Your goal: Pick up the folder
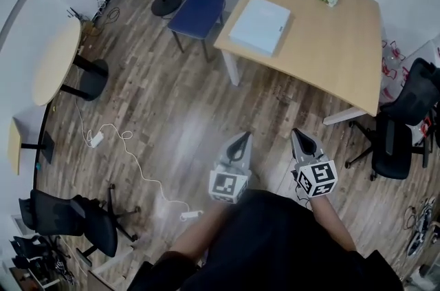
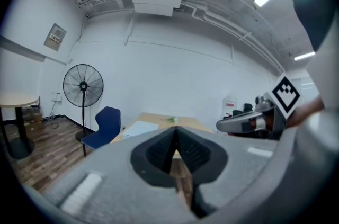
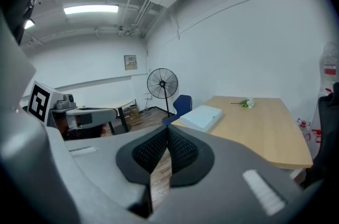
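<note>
L gripper (image 1: 243, 137) & R gripper (image 1: 298, 134) are held at 6 o'clock, jaws closed, nothing gripped. At 12 o'clock, well apart, folder (image 1: 260, 25) is seen flat on table (image 1: 330, 62). Jaws should be opened before its near edge is reached, approach kept level.

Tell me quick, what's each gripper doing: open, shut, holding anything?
Left gripper: shut, nothing between its jaws.
Right gripper: shut, nothing between its jaws.
</note>
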Available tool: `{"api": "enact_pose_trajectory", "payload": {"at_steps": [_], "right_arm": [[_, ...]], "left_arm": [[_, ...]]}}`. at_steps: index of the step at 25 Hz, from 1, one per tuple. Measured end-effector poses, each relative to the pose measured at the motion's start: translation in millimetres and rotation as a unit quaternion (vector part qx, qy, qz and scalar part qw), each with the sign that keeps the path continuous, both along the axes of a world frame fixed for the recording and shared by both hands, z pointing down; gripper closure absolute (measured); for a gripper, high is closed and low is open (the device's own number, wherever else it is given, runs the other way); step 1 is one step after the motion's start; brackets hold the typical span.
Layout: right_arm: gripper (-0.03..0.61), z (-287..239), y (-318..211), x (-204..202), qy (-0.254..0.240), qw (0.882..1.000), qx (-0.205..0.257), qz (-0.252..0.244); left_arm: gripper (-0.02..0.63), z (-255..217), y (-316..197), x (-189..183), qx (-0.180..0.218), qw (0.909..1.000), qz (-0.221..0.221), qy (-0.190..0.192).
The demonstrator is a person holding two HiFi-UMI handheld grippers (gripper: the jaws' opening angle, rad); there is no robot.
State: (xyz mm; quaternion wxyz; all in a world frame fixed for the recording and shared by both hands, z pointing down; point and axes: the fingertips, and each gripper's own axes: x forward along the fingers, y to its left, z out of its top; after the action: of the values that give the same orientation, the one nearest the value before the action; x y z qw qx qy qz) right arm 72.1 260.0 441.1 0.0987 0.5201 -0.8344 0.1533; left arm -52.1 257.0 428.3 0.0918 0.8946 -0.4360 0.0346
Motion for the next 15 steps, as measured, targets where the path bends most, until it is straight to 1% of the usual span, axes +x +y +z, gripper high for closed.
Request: {"api": "enact_pose_trajectory", "payload": {"at_steps": [3, 6, 11, 15], "right_arm": [[0.577, -2, -41, -35, -0.004, 1.0, 0.0, 0.0], [0.578, 0, -75, -57, 0.005, 1.0, -0.001, 0.007], [0.577, 10, -116, -79, 0.014, 1.0, -0.014, 0.002], [0.577, 14, -137, -80, 0.011, 1.0, -0.024, 0.012]], "left_arm": [[0.611, 2, -37, -35, -0.002, 1.0, 0.004, 0.004], [0.611, 6, -73, -62, -0.008, 0.9999, 0.008, 0.013], [0.611, 13, -126, -93, -0.007, 0.9997, 0.009, 0.02], [0.611, 18, -155, -108, -0.008, 0.9998, 0.008, 0.016]]}}
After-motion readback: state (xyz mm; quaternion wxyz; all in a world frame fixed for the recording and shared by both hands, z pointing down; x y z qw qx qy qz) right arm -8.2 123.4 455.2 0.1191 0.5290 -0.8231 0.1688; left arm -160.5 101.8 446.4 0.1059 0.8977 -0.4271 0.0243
